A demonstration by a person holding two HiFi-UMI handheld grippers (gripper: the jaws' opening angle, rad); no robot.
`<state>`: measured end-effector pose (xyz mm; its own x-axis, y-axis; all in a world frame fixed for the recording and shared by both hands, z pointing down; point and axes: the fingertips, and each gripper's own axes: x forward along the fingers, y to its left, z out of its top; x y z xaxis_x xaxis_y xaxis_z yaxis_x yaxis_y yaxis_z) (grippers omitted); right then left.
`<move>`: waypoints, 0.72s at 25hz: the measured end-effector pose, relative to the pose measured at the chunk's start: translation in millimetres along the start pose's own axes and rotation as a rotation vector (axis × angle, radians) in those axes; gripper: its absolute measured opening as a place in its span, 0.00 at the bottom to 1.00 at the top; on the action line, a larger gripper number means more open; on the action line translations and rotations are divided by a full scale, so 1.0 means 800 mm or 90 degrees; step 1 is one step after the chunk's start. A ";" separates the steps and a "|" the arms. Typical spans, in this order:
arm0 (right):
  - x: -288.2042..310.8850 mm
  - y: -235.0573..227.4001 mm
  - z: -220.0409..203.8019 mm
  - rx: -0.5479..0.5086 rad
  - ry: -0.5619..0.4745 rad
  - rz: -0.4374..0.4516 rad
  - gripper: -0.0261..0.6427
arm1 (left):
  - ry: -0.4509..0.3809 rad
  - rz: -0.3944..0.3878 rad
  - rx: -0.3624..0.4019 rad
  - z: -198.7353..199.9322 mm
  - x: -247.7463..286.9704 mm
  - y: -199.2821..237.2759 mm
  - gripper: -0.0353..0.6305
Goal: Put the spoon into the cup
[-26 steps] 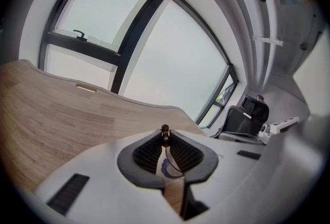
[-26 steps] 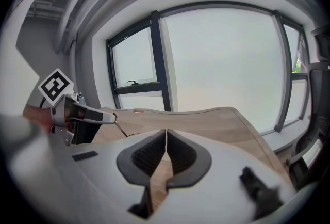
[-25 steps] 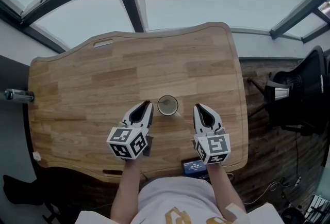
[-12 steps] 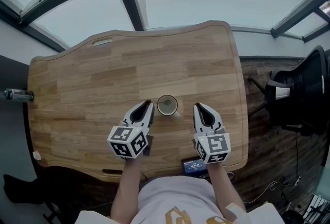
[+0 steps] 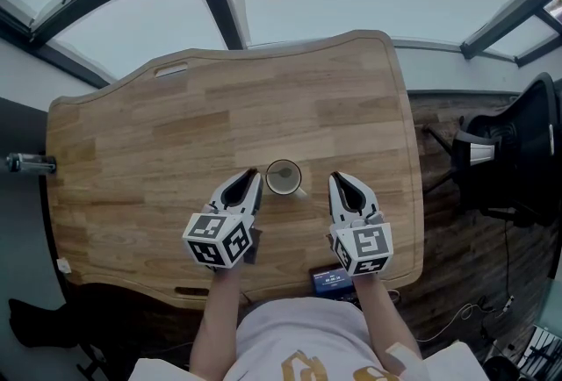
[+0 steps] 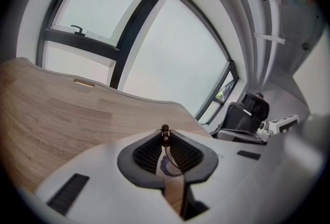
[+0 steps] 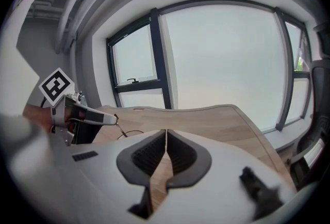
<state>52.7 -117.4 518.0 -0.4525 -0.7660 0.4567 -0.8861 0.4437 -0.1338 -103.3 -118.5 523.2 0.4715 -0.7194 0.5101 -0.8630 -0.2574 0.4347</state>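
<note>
One cup (image 5: 284, 177), seemingly empty; left gripper (image 5: 250, 178) clamps the spoon (image 6: 165, 136).

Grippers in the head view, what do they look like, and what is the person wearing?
Both the left gripper and right gripper have white tapered jaws with black ribbed pads, and each carries a cube with black-and-white square markers. The person wears a white shirt with a gold print.

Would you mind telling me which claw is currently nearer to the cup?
Left. The left claw, shut on the spoon, is close beside the cup, on its left; the right claw, shut and empty, sits farther off on its right.
</note>
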 end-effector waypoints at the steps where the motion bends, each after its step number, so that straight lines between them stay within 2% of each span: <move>1: 0.000 0.000 -0.001 0.000 0.001 0.001 0.09 | 0.001 0.000 0.000 0.000 0.001 0.000 0.13; 18: 0.006 -0.017 -0.011 0.018 0.013 -0.002 0.09 | 0.017 0.002 -0.002 -0.011 0.013 -0.002 0.13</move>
<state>63.0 -123.2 529.8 -0.4474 -0.7580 0.4747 -0.8904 0.4273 -0.1570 -95.5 -119.9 534.7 0.4734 -0.7022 0.5317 -0.8641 -0.2533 0.4349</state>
